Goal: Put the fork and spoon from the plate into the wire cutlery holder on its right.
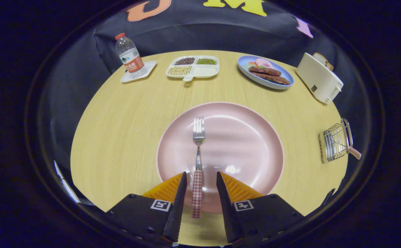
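A pink plate (248, 144) lies on the round wooden table right ahead of me. On it rests a fork (198, 151) with a red-and-white checked handle, tines pointing away. The handle runs back over the plate's near rim and lies between my two fingers. My gripper (201, 177) is open, with a gap on each side of the handle, the left finger a little closer to it. The wire cutlery holder (334, 141) stands to the right of the plate near the table's edge, with a wooden-coloured handle sticking out of it.
Along the far side of the table stand a water bottle (128, 55) on a white coaster, a divided white tray (192, 66) of beans, a blue plate (266, 72) of food and a white toaster (319, 81).
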The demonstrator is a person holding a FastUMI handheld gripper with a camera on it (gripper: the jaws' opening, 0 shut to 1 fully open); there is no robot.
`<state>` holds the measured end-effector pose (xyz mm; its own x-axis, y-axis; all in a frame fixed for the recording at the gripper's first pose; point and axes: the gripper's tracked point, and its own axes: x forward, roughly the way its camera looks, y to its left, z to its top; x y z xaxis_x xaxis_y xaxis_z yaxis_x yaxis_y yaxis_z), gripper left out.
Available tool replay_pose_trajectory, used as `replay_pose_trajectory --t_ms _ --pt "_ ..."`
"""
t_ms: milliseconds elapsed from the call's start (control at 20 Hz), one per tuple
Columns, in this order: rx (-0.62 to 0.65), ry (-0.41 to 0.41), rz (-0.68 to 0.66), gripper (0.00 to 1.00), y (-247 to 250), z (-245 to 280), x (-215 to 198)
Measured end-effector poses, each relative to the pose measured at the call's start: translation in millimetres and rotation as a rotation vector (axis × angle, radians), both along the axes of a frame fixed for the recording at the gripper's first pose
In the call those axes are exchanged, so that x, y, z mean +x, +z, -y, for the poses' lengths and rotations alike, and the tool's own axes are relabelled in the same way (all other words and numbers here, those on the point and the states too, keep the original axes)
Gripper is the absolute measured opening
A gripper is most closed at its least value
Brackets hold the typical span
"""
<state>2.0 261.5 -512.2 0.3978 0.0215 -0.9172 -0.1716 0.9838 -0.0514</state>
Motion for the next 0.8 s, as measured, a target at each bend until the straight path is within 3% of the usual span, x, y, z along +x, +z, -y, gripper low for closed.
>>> replay_pose_trajectory --t_ms 200,300,350,500,800 --pt "0.0 -0.001 0.002 0.22 -8 -7 -1" --pt "-0.023 -0.005 0.014 0.27 -8 -1 -2" --pt "-0.016 -0.006 0.016 0.08 -7 -2 0" --pt "0.007 -0.001 0.009 0.03 -7 1 -5" --pt "0.0 0.052 0.068 0.03 32 20 -9"
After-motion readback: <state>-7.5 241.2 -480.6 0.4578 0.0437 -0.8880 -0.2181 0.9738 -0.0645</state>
